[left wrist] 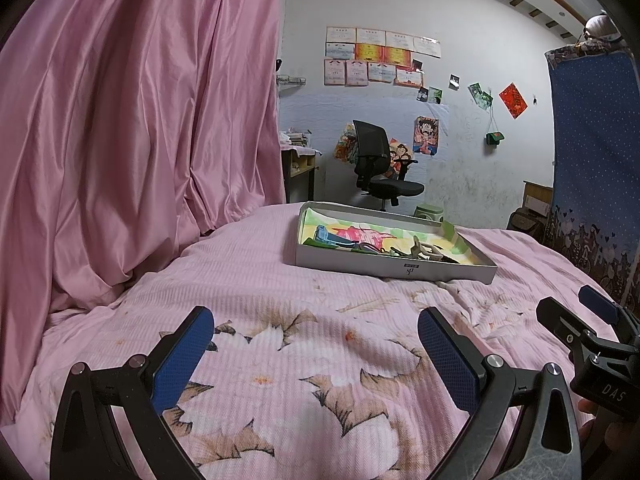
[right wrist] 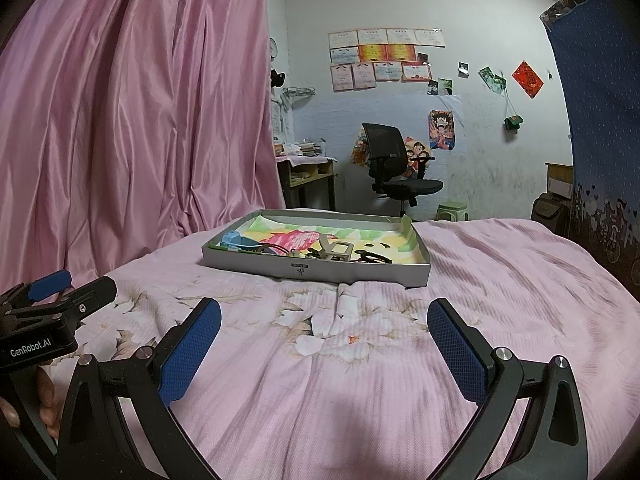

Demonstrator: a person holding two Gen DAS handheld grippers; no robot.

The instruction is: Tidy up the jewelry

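Note:
A shallow grey box tray [left wrist: 400, 270] [right wrist: 316, 270] with a colourful paper lining lies on the pink floral bedspread [left wrist: 280, 360], ahead of both grippers. Inside it are a blue piece [left wrist: 324, 236] [right wrist: 236, 240], a pale clip [right wrist: 338, 250] and dark looped pieces [right wrist: 372, 258] in a loose jumble. My left gripper [left wrist: 316, 316] is open above the bedspread, well short of the tray, with nothing between its blue pads. My right gripper [right wrist: 324, 308] is open too, just as empty, at about the same distance. Each gripper shows at the edge of the other's view.
A pink satin curtain [left wrist: 140, 140] hangs along the left of the bed. Beyond the bed stand a black office chair [right wrist: 396, 168], a desk [right wrist: 308, 172] and a green stool [right wrist: 452, 210]. A blue patterned cloth [left wrist: 596, 140] hangs at the right. A hand [right wrist: 44, 396] holds the left gripper.

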